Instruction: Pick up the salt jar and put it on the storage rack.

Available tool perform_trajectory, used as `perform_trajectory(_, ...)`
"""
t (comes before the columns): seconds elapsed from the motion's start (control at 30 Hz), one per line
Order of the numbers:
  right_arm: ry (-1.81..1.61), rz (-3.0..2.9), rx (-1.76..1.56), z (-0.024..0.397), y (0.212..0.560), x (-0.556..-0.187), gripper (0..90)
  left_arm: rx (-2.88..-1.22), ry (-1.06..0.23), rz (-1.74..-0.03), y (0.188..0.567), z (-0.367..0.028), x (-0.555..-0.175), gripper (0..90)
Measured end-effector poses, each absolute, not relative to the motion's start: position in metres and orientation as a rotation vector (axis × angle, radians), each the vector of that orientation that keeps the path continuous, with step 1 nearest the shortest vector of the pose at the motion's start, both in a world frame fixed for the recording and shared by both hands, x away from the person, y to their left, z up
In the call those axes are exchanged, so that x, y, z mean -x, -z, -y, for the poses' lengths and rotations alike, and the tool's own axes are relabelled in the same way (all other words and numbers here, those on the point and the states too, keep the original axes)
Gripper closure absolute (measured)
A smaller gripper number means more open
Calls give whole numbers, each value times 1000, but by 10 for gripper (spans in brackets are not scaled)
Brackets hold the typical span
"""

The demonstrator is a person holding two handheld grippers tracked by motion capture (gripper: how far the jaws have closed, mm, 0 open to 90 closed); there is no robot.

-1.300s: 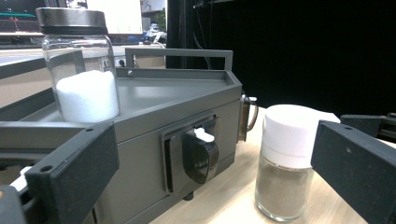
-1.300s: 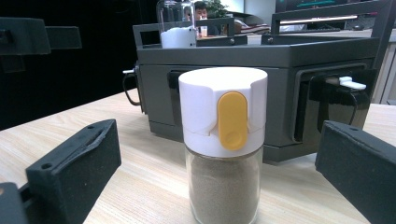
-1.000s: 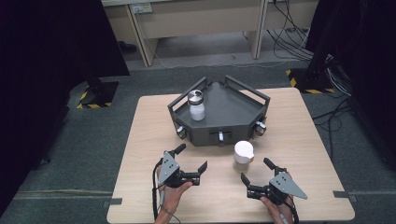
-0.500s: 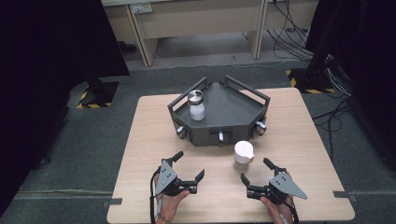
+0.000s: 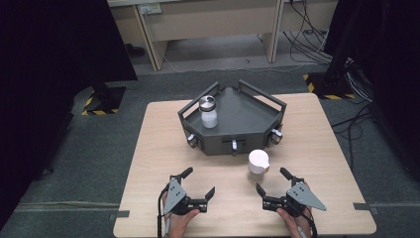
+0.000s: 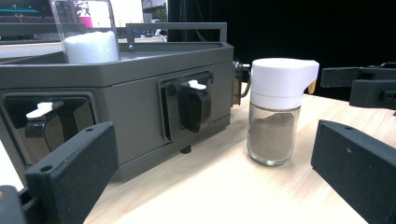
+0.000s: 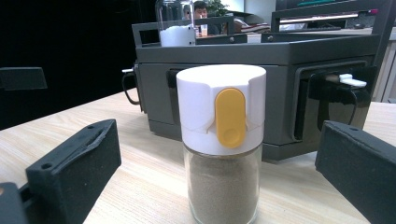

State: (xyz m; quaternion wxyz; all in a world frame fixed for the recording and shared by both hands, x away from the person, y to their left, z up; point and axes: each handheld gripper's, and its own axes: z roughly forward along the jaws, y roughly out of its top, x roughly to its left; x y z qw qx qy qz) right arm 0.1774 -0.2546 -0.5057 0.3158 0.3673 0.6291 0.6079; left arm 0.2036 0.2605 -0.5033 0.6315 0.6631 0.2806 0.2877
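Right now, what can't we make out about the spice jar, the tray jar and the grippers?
- Spice jar: base cut off by the bottom edge of the right gripper view; yellow tab too small in the high view.
- Tray jar: lid cut off by the top edge in the left gripper view.
- Left gripper: its hand is partly cut off by the bottom edge, high view.

The left gripper (image 5: 198,184) has drawn back toward the person's edge of the worktop (image 5: 148,148), now sitting lower and farther from the grey tray (image 5: 257,106) than a second ago, with its jaws still spread wide. The hand (image 5: 179,220) behind it has slid back too, so less of the forearm shows.
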Motion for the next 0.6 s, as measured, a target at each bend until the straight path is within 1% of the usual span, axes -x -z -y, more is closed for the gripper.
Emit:
perform_trajectory(0.27,-1599,-1655,-966,254,506,-177,3,-1524,-661,-643,515,-261,-200,3)
perform_trajectory(0.6,-1597,-1659,-967,254,506,-177,3,-1531,-657,-637,518,-260,-200,3)
